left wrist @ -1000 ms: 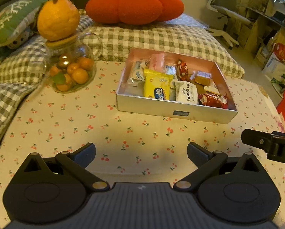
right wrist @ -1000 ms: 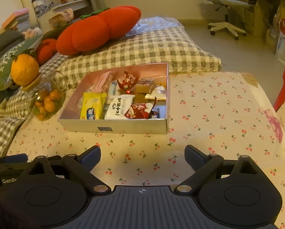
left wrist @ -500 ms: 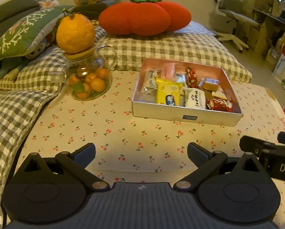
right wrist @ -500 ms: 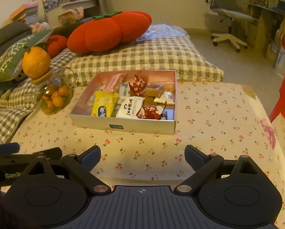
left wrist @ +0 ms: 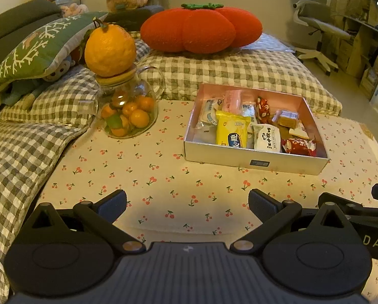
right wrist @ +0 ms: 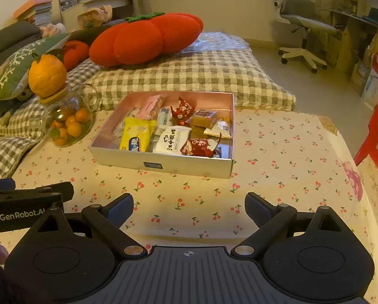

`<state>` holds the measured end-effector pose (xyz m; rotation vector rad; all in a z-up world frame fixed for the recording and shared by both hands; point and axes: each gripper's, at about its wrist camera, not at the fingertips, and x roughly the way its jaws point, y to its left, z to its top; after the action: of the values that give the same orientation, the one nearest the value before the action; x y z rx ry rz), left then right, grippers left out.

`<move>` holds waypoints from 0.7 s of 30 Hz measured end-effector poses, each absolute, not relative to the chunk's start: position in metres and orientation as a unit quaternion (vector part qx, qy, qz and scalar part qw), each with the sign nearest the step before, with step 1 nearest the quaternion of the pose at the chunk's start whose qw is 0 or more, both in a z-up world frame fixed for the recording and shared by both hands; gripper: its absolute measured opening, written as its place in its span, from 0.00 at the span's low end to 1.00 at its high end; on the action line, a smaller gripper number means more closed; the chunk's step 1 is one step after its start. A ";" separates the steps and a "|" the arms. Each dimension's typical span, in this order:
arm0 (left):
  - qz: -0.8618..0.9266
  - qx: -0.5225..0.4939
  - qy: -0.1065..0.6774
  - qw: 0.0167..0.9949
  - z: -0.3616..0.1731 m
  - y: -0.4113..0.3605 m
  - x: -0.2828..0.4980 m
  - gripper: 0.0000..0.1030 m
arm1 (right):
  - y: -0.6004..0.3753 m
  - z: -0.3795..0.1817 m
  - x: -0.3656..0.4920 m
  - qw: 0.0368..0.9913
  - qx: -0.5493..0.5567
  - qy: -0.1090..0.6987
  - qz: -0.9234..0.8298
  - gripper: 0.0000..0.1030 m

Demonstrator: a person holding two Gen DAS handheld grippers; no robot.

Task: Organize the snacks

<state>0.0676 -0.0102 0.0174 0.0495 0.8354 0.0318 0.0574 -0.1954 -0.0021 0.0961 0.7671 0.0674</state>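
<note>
Fingers on both tools stand wide apart with nothing between them: the left gripper (left wrist: 187, 201) low in its frame, the right gripper (right wrist: 189, 205) likewise, each hovering over bare cherry-print cloth on the worktop (right wrist: 290, 177). We judge that every snack already sits in the box, so the step in hand looks like a last check or tidy, not a pickup.

Just beyond the fingers, in the middle of both frames, lies the shallow silver box (left wrist: 254, 158). We would come at it from above, not from the near wall, which a low approach could shove away across the cloth. At its front sit the yellow packet (right wrist: 135, 136), the white packet (right wrist: 173, 139) and the red wrapper (right wrist: 199, 147), crowded and touching; a narrow pinch on one edge should lift one without dragging its neighbours.

Further off at centre left, the glass jar of small oranges (left wrist: 127, 116) carries a large orange (left wrist: 110, 48) balanced on its lid, so we keep the left tool clear.
</note>
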 end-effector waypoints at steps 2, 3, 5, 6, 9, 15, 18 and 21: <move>0.015 0.027 0.406 0.913 0.017 -0.011 0.068 1.00 | -0.195 -0.002 0.057 0.926 0.046 0.374 0.033 0.94; 0.014 0.028 0.406 0.913 0.017 -0.011 0.068 1.00 | -0.195 -0.002 0.057 0.926 0.046 0.374 0.033 0.94; 0.014 0.029 0.405 0.914 0.017 -0.011 0.067 1.00 | -0.195 -0.002 0.057 0.926 0.045 0.373 0.033 0.94; 0.014 0.029 0.405 0.914 0.017 -0.011 0.067 1.00 | -0.195 -0.002 0.057 0.926 0.045 0.373 0.033 0.94; 0.014 0.029 0.406 0.914 0.018 -0.011 0.067 1.00 | -0.195 -0.002 0.057 0.926 0.047 0.373 0.032 0.94; 0.013 0.030 0.407 0.913 0.018 -0.011 0.067 1.00 | -0.197 -0.001 0.058 0.926 0.048 0.373 0.032 0.94; 0.012 0.030 0.407 0.913 0.018 -0.011 0.067 1.00 | -0.197 -0.001 0.058 0.926 0.047 0.373 0.032 0.94; 0.012 0.030 0.409 0.912 0.018 -0.012 0.067 1.00 | -0.196 -0.001 0.058 0.926 0.048 0.373 0.032 0.94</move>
<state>0.0672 -0.0116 0.0175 0.0622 0.8433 0.0246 0.0577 -0.1965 -0.0013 0.0975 0.7654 0.0658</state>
